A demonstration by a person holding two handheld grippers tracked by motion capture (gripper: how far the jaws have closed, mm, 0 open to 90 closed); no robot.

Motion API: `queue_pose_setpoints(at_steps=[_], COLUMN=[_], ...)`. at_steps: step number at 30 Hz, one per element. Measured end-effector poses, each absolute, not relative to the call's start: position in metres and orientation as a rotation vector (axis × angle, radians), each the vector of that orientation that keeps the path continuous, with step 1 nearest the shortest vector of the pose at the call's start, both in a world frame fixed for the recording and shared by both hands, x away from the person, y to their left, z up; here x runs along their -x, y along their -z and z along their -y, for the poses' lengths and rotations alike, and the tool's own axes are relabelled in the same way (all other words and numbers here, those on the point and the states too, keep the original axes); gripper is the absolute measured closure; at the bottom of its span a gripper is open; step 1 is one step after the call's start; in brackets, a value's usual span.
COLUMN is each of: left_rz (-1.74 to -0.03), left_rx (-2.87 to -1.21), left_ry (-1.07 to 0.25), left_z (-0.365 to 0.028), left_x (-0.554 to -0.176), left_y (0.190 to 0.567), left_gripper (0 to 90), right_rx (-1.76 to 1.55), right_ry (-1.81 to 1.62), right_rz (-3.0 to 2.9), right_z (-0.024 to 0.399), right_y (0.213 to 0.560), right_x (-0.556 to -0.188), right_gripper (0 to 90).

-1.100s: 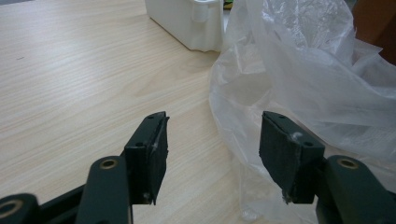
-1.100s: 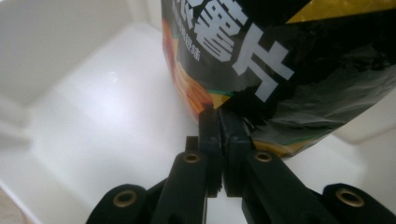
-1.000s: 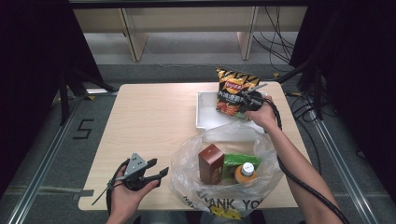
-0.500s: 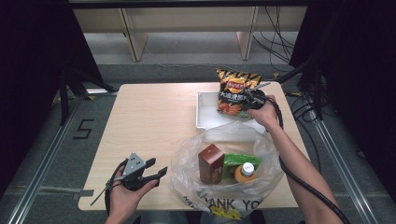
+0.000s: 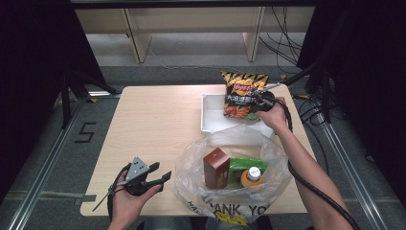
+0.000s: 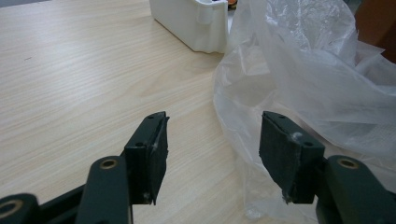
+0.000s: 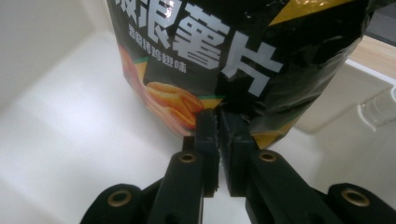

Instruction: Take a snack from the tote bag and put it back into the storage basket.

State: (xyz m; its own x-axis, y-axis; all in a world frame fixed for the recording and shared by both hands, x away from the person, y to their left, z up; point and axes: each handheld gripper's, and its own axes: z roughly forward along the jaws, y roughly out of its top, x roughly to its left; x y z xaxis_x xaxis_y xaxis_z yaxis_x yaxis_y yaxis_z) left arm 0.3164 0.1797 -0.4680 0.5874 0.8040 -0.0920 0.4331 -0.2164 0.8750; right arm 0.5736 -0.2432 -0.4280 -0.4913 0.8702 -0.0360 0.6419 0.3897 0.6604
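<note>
Chip bag [image 5: 243, 94], black with orange flames, is what we hold: our right gripper [image 7: 217, 122] has its jaws pressed together on the bag's lower edge, pinching the foil between the pads. In the high view our right gripper [image 5: 258, 101] sits at the bag's right side, near the table's far right corner, and the bag stands upright in the white tray [image 5: 208, 120], its bottom over the tray's pale floor [image 7: 60, 140]. Just on the near side of the tray, a clear plastic bag [image 5: 268, 158] printed with thank-you lettering spreads toward the table's near edge; inside it we see a brown carton [image 5: 216, 167], a green packet [image 5: 244, 167] and an orange-capped bottle [image 5: 252, 177], side by side. Our left gripper [image 5: 160, 174] rests in our left hand [image 5: 128, 203] at the near left corner of the wooden table [image 5: 153, 124], jaws spread with nothing between them. Along those jaws, our left gripper [image 6: 212, 140] faces the plastic bag's crumpled side [image 6: 299, 88], with a corner of the tray [image 6: 196, 23] beyond.
</note>
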Motion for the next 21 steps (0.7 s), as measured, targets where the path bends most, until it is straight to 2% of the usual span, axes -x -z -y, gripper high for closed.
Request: queue_pose_setpoints(at_steps=[6,21], left_rz=[-1.004,-0.999], left_rx=[-1.845,-1.854], left_ry=[-0.479,-0.481], left_z=[-0.179,-0.177], left_x=[-0.316,-0.317], left_y=[0.468,0.469], left_gripper=[41.7,41.6], right_rx=[-1.272,-1.224], right_ry=[-0.849,-0.914], right_rz=[-2.274,-2.256], right_z=[0.247,0.255], right_y=[0.424,0.397], right_x=[-0.573,-0.538], right_gripper=[84.4,66.6])
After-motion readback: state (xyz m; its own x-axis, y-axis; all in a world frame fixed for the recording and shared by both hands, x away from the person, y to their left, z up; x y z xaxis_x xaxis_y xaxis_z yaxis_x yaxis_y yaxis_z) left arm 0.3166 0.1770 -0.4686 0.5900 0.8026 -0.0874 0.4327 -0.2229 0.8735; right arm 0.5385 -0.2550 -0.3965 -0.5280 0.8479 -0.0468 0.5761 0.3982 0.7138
